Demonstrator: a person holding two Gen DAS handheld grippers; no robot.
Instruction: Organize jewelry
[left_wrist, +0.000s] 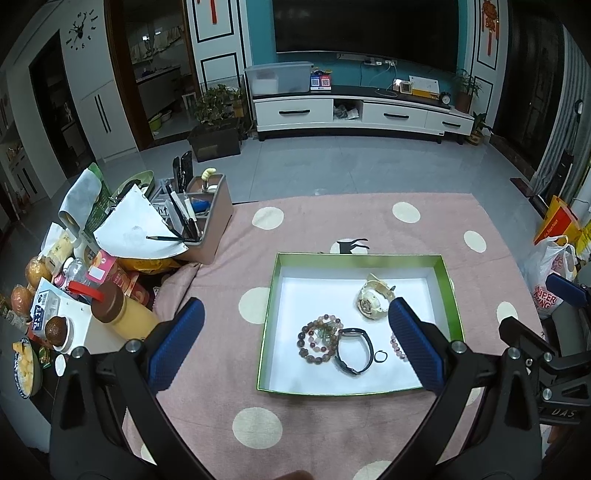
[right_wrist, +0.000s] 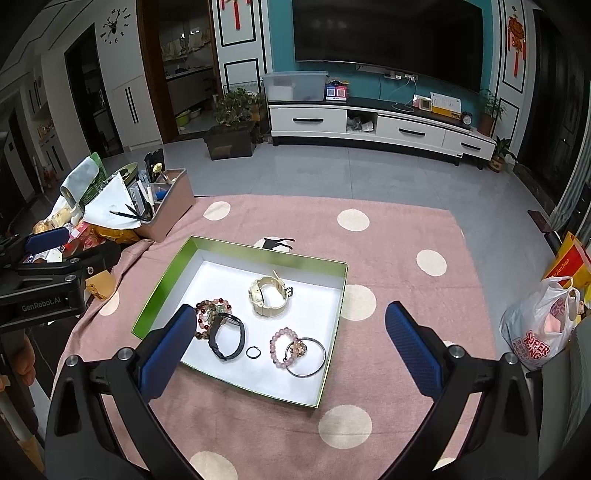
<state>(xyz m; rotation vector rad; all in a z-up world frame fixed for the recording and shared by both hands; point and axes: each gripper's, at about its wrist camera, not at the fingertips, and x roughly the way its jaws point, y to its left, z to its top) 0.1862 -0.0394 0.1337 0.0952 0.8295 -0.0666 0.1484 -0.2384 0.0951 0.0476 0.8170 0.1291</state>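
Jewelry is lying loose in a shallow green-rimmed box (right_wrist: 334, 295) with a white floor, sitting on the pink dotted cloth (right_wrist: 406, 387) covering the counter. 6 pieces are showing: a cream watch (right_wrist: 267, 297) toward the back, a dark beaded bracelet (right_wrist: 208, 314) at left, a black band (right_wrist: 227, 339) overlapping it, a small black ring (right_wrist: 253, 352), a pink bead bracelet (right_wrist: 282, 347) and a thin metal bangle (right_wrist: 308, 356) overlapping at right.

Left tool (left_wrist: 295, 339) is hovering spread wide and holding nothing, its right finger crossing in front of the box. Right tool (right_wrist: 290, 343) is likewise gaping and empty above the box's near edge.

Handling, as a judgement: everything is looking light. Bead strands are probably going to sag and roll, so pinching across 1 side of the loop is seeming safest. Bangle is looking stiff and slick; gripping across the wire. Watch is bulky; taking the strap beside the case. Ring is tiny and lying flat, likely the hardest pick.
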